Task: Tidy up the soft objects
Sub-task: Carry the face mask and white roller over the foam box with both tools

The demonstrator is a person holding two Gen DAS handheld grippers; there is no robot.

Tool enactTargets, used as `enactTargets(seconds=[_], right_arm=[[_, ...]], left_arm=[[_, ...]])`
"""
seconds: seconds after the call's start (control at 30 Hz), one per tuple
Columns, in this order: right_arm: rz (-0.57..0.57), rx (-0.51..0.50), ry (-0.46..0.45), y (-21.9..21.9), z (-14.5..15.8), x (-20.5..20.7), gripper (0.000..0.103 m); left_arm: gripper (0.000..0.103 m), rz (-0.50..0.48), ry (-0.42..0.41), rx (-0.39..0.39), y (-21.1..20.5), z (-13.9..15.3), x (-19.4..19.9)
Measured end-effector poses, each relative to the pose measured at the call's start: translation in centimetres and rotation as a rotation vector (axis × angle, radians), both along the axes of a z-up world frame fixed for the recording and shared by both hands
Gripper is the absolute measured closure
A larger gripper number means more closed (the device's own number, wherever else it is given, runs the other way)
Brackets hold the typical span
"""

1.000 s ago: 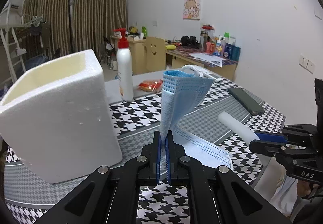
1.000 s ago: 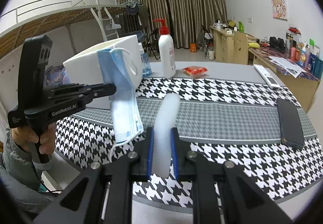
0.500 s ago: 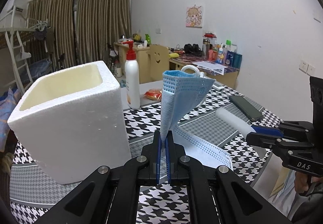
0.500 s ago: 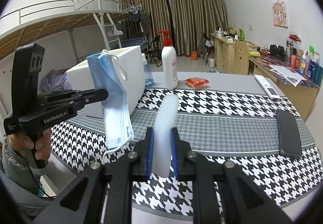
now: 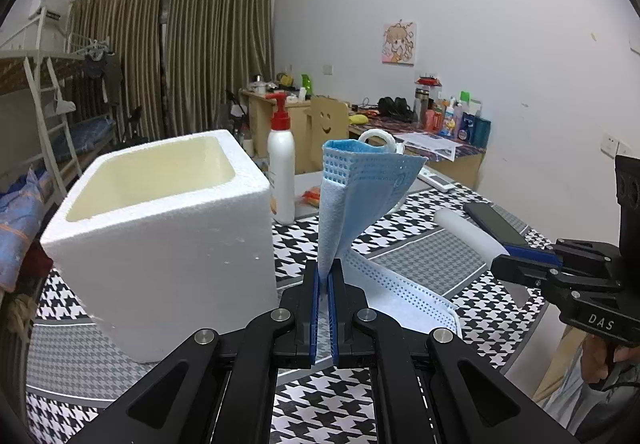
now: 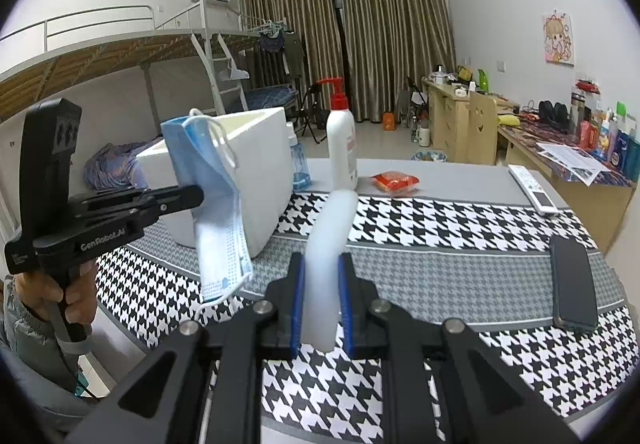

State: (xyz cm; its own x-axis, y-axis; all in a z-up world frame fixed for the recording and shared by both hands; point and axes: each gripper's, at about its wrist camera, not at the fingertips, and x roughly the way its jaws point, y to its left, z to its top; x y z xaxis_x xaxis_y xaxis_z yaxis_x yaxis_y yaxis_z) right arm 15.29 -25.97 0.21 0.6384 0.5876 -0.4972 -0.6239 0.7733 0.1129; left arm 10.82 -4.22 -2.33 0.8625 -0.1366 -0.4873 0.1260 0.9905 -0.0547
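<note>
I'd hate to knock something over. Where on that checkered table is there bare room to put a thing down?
The widest bare stretch is the grey band of the table between the foam box and the black phone. The near checkered strip in front of the phone is free too. It is crowded at the far edge: pump bottle, small blue bottle, red packet and remote.

Face mask: light blue, white underside, dotted edge. Foam box: white, cream inside. Foam tube: translucent white. Tabletop cloth: black-and-white houndstooth with grey bands. Pump bottle: white, red top. Phone: black.
</note>
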Motion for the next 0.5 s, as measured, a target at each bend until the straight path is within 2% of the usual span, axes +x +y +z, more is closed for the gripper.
enactTargets(seconds=[0.5], right_arm=[[0.045,0.006,-0.039,2.1,1.6,0.7,0.083]], left_arm=[[0.099,0.038,-0.045,0.025,2.0,2.0,-1.0]])
